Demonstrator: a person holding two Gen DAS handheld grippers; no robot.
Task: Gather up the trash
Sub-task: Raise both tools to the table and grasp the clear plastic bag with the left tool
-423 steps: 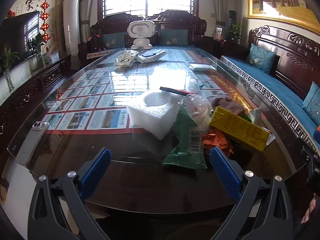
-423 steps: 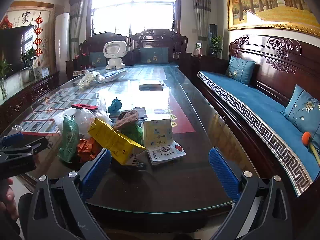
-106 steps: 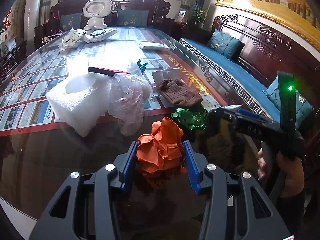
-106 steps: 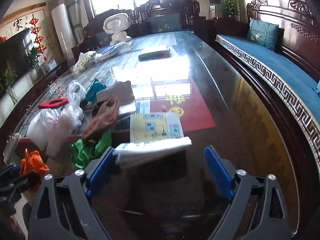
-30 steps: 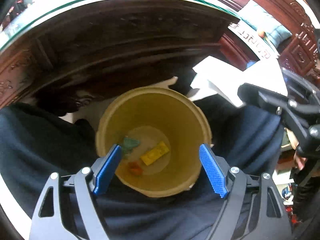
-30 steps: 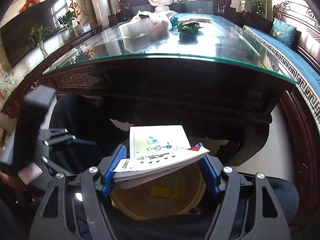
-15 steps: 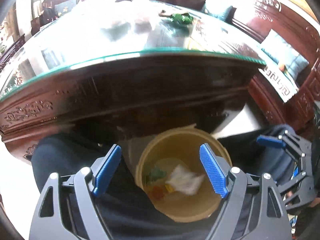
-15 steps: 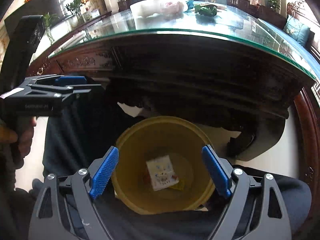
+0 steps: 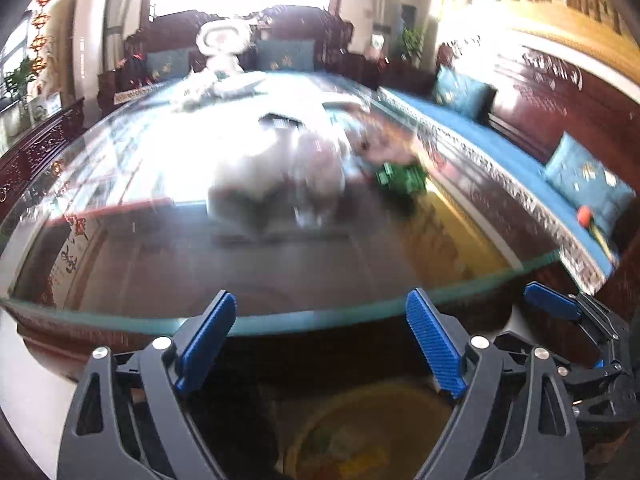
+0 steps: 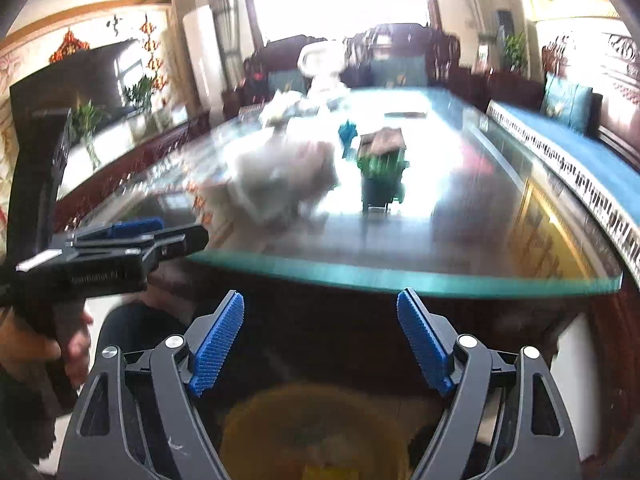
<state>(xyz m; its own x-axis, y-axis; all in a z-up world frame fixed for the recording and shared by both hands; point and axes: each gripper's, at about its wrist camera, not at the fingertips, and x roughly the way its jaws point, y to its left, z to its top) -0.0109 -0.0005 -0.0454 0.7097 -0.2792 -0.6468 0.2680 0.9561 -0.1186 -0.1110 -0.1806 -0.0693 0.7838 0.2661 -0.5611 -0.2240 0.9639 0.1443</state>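
Note:
Both views are motion-blurred. My left gripper (image 9: 320,344) is open and empty, raised to the near edge of the glass table (image 9: 280,316). My right gripper (image 10: 320,344) is open and empty at the same edge. The yellow bin (image 9: 360,432) sits below, between my legs, and also shows in the right wrist view (image 10: 316,432). On the table lie a white foam piece (image 9: 244,184), a clear plastic bag (image 9: 320,176), green crumpled paper (image 9: 402,178) and a brown cloth (image 10: 382,140). The left gripper also shows at the left of the right wrist view (image 10: 132,232).
A blue-cushioned wooden bench (image 9: 500,148) runs along the table's right side. A white toy robot (image 9: 224,44) and more white items stand at the far end. A carved wooden cabinet (image 9: 36,144) lines the left wall.
Both grippers have lifted from over the bin up to table level. The white booklet held by the right gripper was dropped into the bin a moment earlier.

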